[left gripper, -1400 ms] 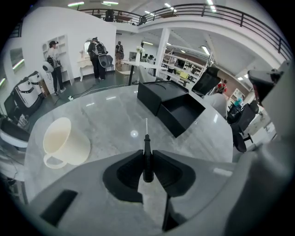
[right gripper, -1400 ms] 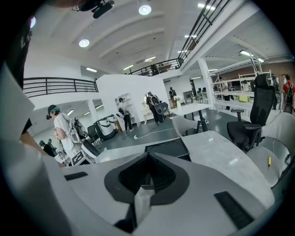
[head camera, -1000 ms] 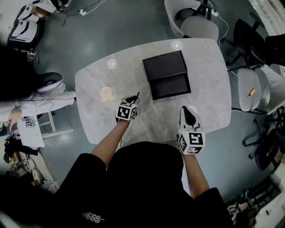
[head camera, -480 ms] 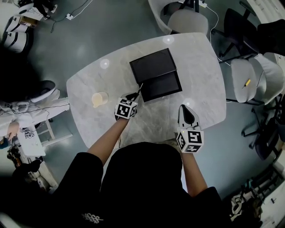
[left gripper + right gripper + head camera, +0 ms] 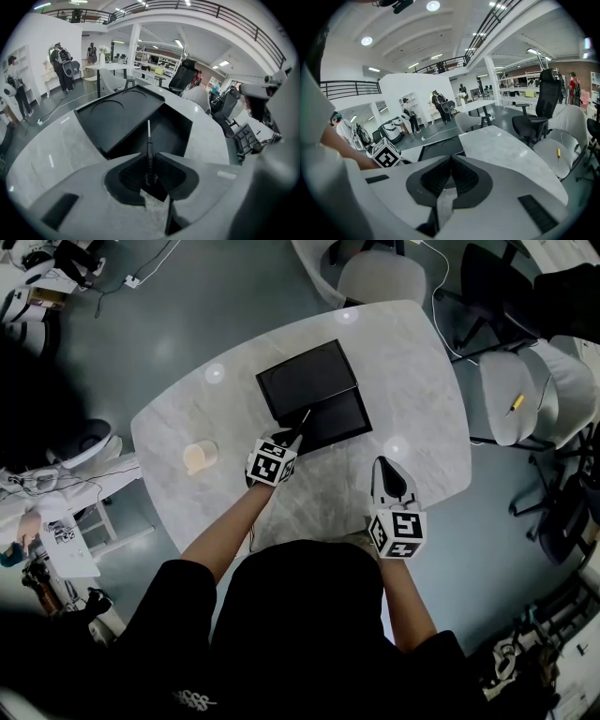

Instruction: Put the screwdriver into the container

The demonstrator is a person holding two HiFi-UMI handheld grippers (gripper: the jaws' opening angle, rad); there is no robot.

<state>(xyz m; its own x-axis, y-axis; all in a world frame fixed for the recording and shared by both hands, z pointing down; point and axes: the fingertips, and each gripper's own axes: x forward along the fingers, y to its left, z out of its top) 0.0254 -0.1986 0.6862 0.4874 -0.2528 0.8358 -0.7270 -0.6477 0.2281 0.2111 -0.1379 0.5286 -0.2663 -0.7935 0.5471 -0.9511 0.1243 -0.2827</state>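
A slim black-handled screwdriver (image 5: pixel 149 161) sits pinched between my left gripper's (image 5: pixel 150 158) jaws, its metal shaft pointing forward over the near edge of the black container (image 5: pixel 169 133). The container's open tray lies in front of the jaws, and its flat lid (image 5: pixel 117 117) lies beside it at the left. In the head view my left gripper (image 5: pixel 292 439) is at the container's (image 5: pixel 333 420) near left corner, with the screwdriver (image 5: pixel 302 420) tip over the rim. My right gripper (image 5: pixel 390 469) rests shut and empty on the table, to the right; its jaws (image 5: pixel 451 158) meet.
A pale cup (image 5: pixel 199 457) stands on the grey marble table (image 5: pixel 412 381) to the left of my left hand. Grey and black chairs (image 5: pixel 511 409) ring the table's far and right sides. A small yellow tool (image 5: pixel 516 403) lies on one chair.
My left gripper has carried the screwdriver forward and to the right, from the open table to the container's near edge. The right gripper has stayed where it was.
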